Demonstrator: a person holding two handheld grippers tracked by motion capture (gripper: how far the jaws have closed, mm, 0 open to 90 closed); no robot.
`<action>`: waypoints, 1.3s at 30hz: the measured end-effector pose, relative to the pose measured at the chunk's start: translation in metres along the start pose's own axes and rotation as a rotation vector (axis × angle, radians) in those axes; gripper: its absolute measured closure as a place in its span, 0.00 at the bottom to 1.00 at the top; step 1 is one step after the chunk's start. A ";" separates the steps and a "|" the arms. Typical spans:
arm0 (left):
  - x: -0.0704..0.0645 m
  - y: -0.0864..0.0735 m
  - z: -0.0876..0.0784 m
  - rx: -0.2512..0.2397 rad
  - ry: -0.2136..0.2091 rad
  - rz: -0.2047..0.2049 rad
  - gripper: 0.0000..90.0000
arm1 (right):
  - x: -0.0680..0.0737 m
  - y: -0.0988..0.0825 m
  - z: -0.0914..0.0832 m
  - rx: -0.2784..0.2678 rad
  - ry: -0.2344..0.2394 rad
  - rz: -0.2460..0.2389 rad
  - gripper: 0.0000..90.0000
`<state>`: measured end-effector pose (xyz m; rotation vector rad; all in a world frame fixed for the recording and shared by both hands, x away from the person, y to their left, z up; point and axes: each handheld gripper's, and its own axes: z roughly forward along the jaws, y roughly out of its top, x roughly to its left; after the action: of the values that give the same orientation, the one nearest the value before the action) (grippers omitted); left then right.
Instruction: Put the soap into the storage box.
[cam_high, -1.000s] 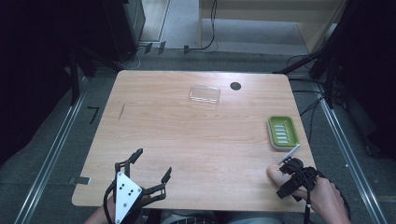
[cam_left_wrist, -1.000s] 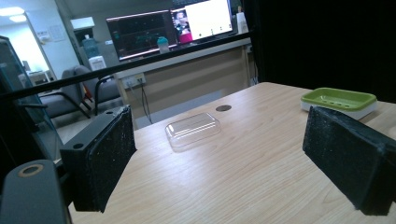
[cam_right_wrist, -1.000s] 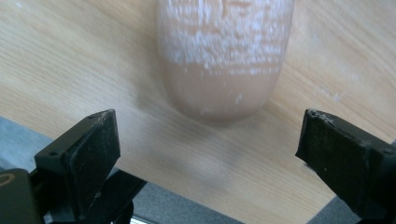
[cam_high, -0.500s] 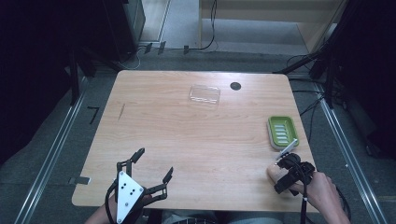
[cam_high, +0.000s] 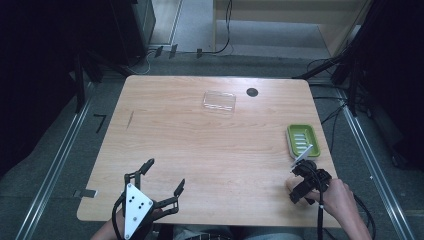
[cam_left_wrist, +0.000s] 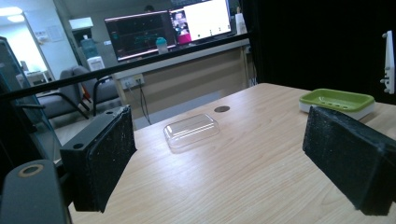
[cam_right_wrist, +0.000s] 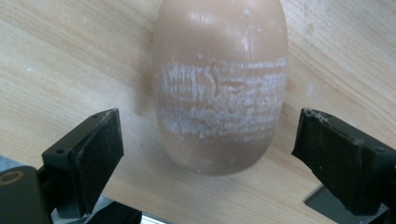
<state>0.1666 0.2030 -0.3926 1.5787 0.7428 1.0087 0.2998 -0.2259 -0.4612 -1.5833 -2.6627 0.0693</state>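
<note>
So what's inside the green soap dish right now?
The soap dish shows just its ridged floor, no soap; the near wall hides a strip of it. The soap lies on the table.

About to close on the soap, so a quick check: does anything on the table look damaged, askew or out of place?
The tan soap bar lies on the bare table, outside the green soap dish. Its top is scuffed whitish with a small crack. The clear lid sits apart near the far edge. The right gripper straddles the bar, its jaws closing in but not touching it.
</note>
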 end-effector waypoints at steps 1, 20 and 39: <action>0.000 0.000 0.000 0.001 -0.003 0.004 0.11 | -0.001 0.002 0.001 0.004 -0.001 -0.006 0.09; 0.000 0.000 0.000 -0.002 -0.002 0.003 0.11 | -0.004 0.010 0.005 -0.015 0.013 0.027 0.33; 0.000 0.000 0.000 -0.003 -0.001 0.000 0.11 | -0.004 0.010 0.008 -0.021 0.015 0.020 0.36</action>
<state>0.1664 0.2037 -0.3928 1.5766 0.7406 1.0087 0.3101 -0.2251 -0.4702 -1.6095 -2.6456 0.0302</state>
